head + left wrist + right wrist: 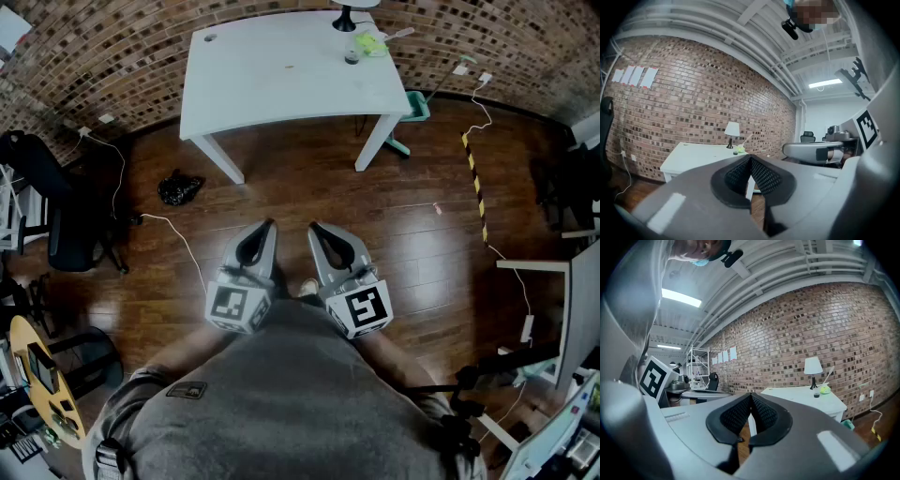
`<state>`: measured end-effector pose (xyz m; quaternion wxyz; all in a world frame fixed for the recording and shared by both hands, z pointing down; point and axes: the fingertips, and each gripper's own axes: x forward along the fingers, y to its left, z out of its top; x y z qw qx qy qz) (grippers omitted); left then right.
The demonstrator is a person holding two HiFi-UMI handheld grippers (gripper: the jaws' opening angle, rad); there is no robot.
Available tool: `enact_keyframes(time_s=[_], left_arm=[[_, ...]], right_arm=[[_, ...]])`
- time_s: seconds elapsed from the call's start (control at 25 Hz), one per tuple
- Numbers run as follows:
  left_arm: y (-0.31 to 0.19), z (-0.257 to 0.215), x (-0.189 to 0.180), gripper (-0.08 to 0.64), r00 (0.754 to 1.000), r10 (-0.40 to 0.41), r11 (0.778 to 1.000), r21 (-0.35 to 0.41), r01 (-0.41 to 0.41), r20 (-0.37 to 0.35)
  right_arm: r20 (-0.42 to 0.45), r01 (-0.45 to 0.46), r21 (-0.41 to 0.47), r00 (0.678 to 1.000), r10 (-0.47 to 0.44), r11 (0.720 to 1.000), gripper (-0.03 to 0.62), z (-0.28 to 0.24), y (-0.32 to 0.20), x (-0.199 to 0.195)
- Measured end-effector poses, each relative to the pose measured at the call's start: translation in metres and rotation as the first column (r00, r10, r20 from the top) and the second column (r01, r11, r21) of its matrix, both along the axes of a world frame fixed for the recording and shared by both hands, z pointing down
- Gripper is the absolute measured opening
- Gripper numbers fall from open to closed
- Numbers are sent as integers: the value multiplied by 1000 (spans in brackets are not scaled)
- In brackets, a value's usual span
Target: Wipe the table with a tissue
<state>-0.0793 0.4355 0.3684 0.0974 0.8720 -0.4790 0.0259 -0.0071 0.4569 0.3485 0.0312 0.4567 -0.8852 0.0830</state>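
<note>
Head view: I saw the white table (281, 84) well ahead of me across a wooden floor. The left gripper (268, 227) and the right gripper (315, 229) were side by side close to my torso, well short of the table.
Left gripper state: In the left gripper view the jaws met tip to tip, with nothing between them.
Right gripper state: In the right gripper view the jaws were likewise pressed together and empty.
Tissue: I could not identify a tissue with certainty. A yellow-green item (368, 44) lay at the table's far right corner, just beside a lamp (349, 17) and a small dark cup (352, 58). It may have been the wiping material.
Table top: Mostly bare, with one small speck (289, 67) near the table's middle.
Step in hand: I judged this as the approach. No wiping had begun and nothing had been picked up.
Next move: I judged that I needed to close the distance to the table, open one gripper's jaws, take the wiping material at the table's far right corner, and avoid the lamp and cup.
</note>
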Motion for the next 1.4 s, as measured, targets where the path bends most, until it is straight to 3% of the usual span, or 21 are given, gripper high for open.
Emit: enact_keyframes(time_s=[0.4, 0.84, 0.96, 1.24, 1.4], left_arm=[[-95, 7, 15, 2, 999, 10, 1000, -2, -10, -39], [-252, 3, -6, 1, 996, 89, 995, -45, -90, -28], [-291, -3, -11, 1, 994, 102, 995, -18, -103, -43], [-352, 6, -21, 1, 995, 68, 998, -10, -68, -73], [-374, 13, -14, 1, 998, 39, 998, -52, -42, -58]], right_arm=[[-18, -33, -21, 999, 33, 999, 12, 12, -88, 16], [-48, -70, -26, 997, 69, 997, 12, 4, -249, -15], [-66, -79, -30, 995, 77, 996, 12, 1, -290, -21], [-81, -87, -37, 993, 84, 995, 12, 3, -356, -22], [-89, -57, -47, 995, 53, 997, 12, 10, -381, -14]])
